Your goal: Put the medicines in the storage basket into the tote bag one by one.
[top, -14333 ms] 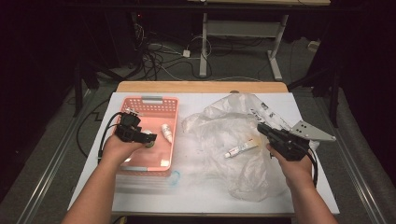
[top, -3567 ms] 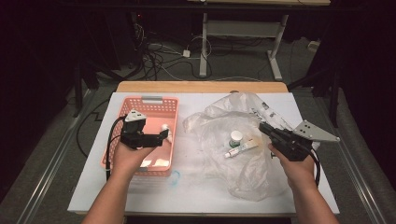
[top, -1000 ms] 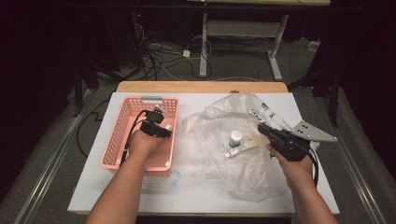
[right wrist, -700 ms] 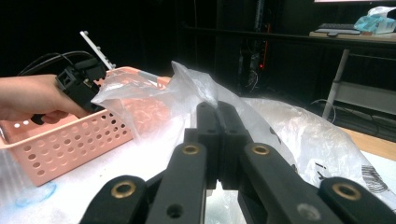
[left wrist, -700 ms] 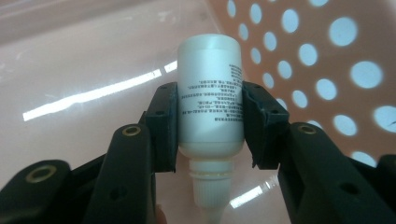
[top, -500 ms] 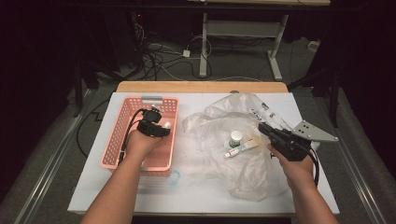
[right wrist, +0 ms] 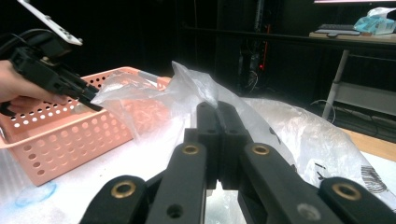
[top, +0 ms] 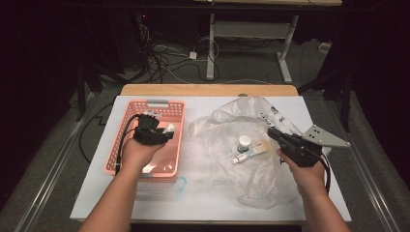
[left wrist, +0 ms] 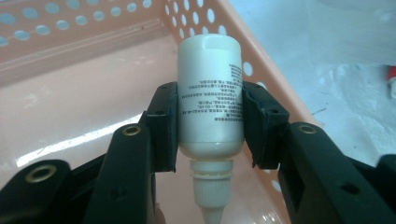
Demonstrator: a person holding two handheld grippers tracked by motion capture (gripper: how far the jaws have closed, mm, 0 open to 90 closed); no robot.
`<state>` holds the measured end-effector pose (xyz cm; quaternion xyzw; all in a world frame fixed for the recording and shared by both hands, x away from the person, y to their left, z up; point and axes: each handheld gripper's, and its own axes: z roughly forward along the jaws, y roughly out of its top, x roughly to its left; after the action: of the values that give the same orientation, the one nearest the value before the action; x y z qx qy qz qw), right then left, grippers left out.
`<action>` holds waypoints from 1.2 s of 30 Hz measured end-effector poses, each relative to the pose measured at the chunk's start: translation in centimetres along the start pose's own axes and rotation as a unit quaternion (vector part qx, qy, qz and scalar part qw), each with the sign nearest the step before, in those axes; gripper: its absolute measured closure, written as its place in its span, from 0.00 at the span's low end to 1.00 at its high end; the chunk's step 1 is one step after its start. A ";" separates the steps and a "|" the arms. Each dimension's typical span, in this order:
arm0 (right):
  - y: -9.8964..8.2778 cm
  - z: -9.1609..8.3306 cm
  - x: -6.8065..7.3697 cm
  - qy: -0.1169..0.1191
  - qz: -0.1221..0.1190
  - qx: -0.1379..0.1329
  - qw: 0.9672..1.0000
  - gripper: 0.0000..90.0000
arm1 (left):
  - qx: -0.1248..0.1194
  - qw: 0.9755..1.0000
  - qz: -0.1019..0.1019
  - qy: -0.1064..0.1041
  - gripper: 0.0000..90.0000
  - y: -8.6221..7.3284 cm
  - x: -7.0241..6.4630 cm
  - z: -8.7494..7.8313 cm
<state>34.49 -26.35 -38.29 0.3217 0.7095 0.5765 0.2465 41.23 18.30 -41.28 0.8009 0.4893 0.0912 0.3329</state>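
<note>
Over the pink basket (top: 126, 126), at nine o'clock on the table (top: 203, 198), the left gripper (left wrist: 209, 122) has a white bottle (left wrist: 211, 95) clamped between its pads, gripped across the body. In the left gripper view the bottle's ribbed cap and nozzle point back toward the hand, its rounded base points away, and it hangs above the glossy basket floor, just inside the perforated wall. Out at three o'clock, the right gripper (top: 270, 132) sits with its jaws pressed fully together; they pinch the edge of the clear plastic bag (top: 251, 183) that sprawls across the middle of the table. On that bag, between the two hands, lie a small jar (top: 244, 141) with a white lid and a tube (top: 250, 154) just beside it.
</note>
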 end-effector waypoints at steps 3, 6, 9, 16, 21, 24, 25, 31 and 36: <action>0.0 0.0 0.0 0.000 0.000 0.000 1.000 1.00 | -0.013 1.000 0.010 0.000 0.65 -0.5 -0.4 -0.9; 0.0 0.0 0.0 0.000 0.000 0.000 1.000 1.00 | -0.026 0.999 0.019 0.000 0.65 -1.1 -0.9 -1.8; 0.0 0.0 0.1 0.000 -0.001 -0.001 1.000 1.00 | -0.047 0.999 0.020 -0.006 0.65 -1.9 -1.4 -2.6; 0.0 0.1 0.2 0.000 -0.002 0.000 1.000 1.00 | -0.085 0.996 0.032 -0.017 0.65 -3.5 -2.6 -3.9; 0.0 0.1 0.3 0.000 -0.001 0.002 1.000 1.00 | -0.105 0.993 0.029 -0.036 0.65 -4.2 -3.1 -4.2; 0.0 0.1 0.4 0.001 -0.005 0.002 1.000 1.00 | -0.107 0.993 0.035 -0.039 0.65 -4.3 -3.4 -4.3; 0.0 0.1 0.4 0.002 -0.003 0.002 1.000 1.00 | -0.110 0.993 0.034 -0.039 0.65 -4.3 -3.4 -4.3; 0.0 0.1 0.5 0.003 -0.003 0.002 1.000 1.00 | -0.115 0.991 0.043 -0.047 0.65 -4.8 -4.0 -4.6; 0.1 0.1 0.4 0.003 -0.004 0.001 1.000 1.00 | -0.120 0.990 0.057 -0.055 0.65 -4.9 -5.3 -4.9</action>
<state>34.28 -26.01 -38.23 0.3179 0.7117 0.5759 0.2465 32.72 17.49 -39.70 0.7857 0.4095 0.1238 0.4469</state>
